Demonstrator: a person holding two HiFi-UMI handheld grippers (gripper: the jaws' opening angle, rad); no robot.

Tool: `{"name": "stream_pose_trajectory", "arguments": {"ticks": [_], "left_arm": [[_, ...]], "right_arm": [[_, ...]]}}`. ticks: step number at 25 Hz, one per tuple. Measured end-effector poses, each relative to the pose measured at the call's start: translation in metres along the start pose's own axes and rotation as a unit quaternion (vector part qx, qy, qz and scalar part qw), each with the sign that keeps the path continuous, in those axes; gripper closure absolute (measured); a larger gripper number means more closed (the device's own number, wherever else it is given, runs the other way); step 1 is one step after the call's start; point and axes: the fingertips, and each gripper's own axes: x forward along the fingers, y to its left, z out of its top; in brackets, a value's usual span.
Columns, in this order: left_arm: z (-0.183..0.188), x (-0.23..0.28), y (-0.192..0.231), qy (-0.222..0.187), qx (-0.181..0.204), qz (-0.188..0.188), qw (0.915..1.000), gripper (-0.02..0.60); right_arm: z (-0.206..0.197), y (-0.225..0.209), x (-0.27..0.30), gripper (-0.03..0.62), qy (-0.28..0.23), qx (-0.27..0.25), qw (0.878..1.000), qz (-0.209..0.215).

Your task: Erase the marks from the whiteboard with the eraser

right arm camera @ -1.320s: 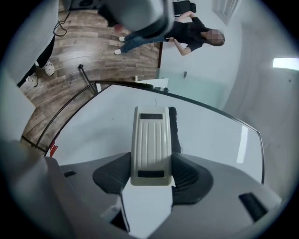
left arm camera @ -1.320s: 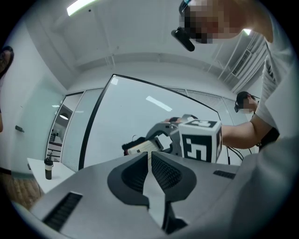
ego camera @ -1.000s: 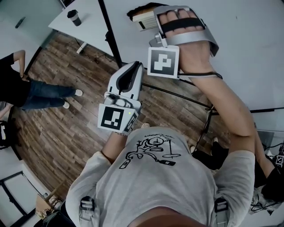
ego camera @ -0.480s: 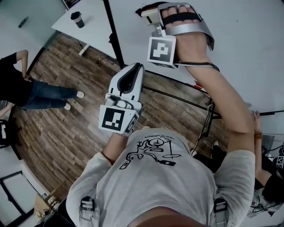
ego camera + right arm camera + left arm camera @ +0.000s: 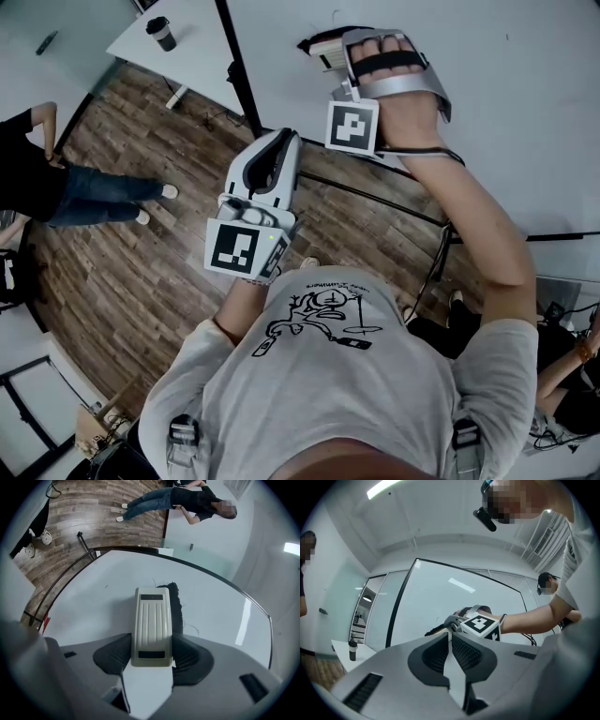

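Viewed from above the head of a person in a light printed T-shirt (image 5: 328, 375), facing a white whiteboard (image 5: 525, 112) with a thin black frame. Reached forward with the right gripper (image 5: 151, 644) and pinched a cream, ribbed eraser (image 5: 151, 620) between its two jaws, one jaw pressed to each long side. Held the eraser against the whiteboard near its left edge, a little above its lower left corner. Showed a dark ragged strip (image 5: 176, 599) along the eraser's right side in the right gripper view, felt or ink not told apart. Showed also a few thin dark marks (image 5: 193, 629) on the white surface just beside the eraser, toward the board's middle. Carried the left gripper (image 5: 450, 638) lower and nearer the body, off the whiteboard and over the wooden floor (image 5: 112, 272), pointing up toward the board's lower left corner. Kept its jaws pressed together at the tips, with nothing between them. Bore a cube with black and white square markers (image 5: 239, 248) on the near end of the left gripper. Beyond the whiteboard's left edge, took in a white desk (image 5: 192, 56) with a dark cup (image 5: 157, 35) near its far corner. Farther left, caught another person in a dark top and jeans (image 5: 56, 187) on the floor, well apart from both grippers.
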Motion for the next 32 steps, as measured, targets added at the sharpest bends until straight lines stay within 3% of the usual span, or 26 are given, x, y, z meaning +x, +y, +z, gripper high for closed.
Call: {"name": "stream_pose_trajectory", "arguments": {"ticks": [9, 12, 16, 21, 23, 25, 30, 32], "left_arm": [[-0.007, -0.005, -0.012, 0.013, 0.001, -0.003, 0.9999, 0.543], [-0.009, -0.006, -0.016, 0.017, 0.002, -0.004, 0.9998, 0.543], [-0.01, -0.005, -0.02, 0.024, 0.005, -0.01, 0.9996, 0.543], [-0.016, 0.0, -0.032, 0.036, 0.01, -0.024, 0.999, 0.543], [-0.018, 0.003, -0.039, 0.042, 0.012, -0.032, 0.9985, 0.543], [-0.02, 0.007, -0.046, 0.046, 0.014, -0.039, 0.9981, 0.543], [-0.027, 0.018, -0.066, 0.052, 0.012, -0.062, 0.9966, 0.543], [-0.029, 0.023, -0.077, 0.052, 0.01, -0.073, 0.9959, 0.543]], "right_arm": [[-0.003, 0.07, 0.0, 0.335, 0.001, -0.029, 0.999, 0.02], [-0.002, 0.078, -0.001, 0.335, -0.003, -0.014, 1.0, 0.022], [0.009, 0.073, -0.018, 0.333, -0.057, 0.095, 0.994, 0.014], [0.005, 0.099, -0.055, 0.333, -0.106, 0.244, 0.962, 0.057], [-0.006, 0.107, -0.069, 0.333, -0.115, 0.301, 0.944, 0.067], [-0.013, 0.113, -0.082, 0.332, -0.134, 0.373, 0.915, 0.079], [-0.021, 0.128, -0.109, 0.332, -0.197, 0.534, 0.816, 0.1], [-0.026, 0.134, -0.119, 0.332, -0.219, 0.59, 0.77, 0.104]]}}
